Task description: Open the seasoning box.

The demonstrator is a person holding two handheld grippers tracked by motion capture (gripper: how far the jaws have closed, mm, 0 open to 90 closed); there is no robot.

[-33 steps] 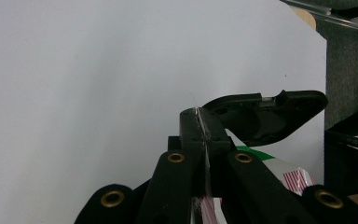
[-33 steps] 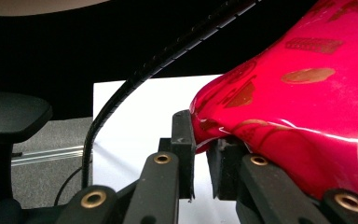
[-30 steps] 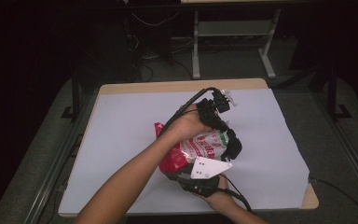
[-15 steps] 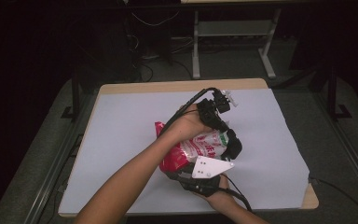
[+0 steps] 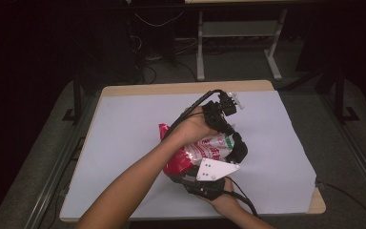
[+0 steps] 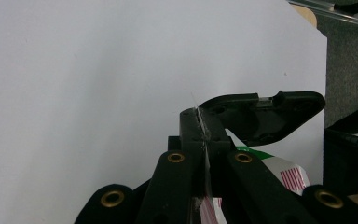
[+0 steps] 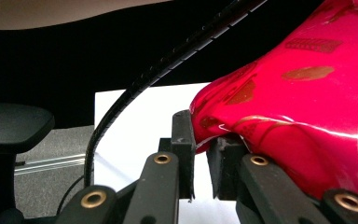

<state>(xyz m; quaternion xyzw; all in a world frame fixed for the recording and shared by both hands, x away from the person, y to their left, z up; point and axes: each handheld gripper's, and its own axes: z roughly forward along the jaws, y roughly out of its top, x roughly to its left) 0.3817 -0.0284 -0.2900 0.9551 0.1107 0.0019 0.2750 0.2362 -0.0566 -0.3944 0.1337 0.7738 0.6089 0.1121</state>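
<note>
A red and white snack bag (image 5: 205,150) is held above the white sheet between both grippers. My left gripper (image 5: 239,150) reaches in from the upper left and is shut on the thin seam at the bag's green and white end. In the left gripper view the left gripper (image 6: 199,116) has its jaws pressed together on that seam, with the bag (image 6: 286,175) just below. My right gripper (image 5: 175,172), under its grey plate, comes from the near edge. In the right gripper view the right gripper (image 7: 200,142) pinches the edge of the bag's red end (image 7: 298,112).
The white sheet (image 5: 124,143) covers most of the wooden table (image 5: 317,207), which shows as a bare strip at the edges. The left gripper's cable (image 7: 135,88) crosses the right gripper view. Metal stand legs (image 5: 200,52) and cables stand on the dark floor beyond.
</note>
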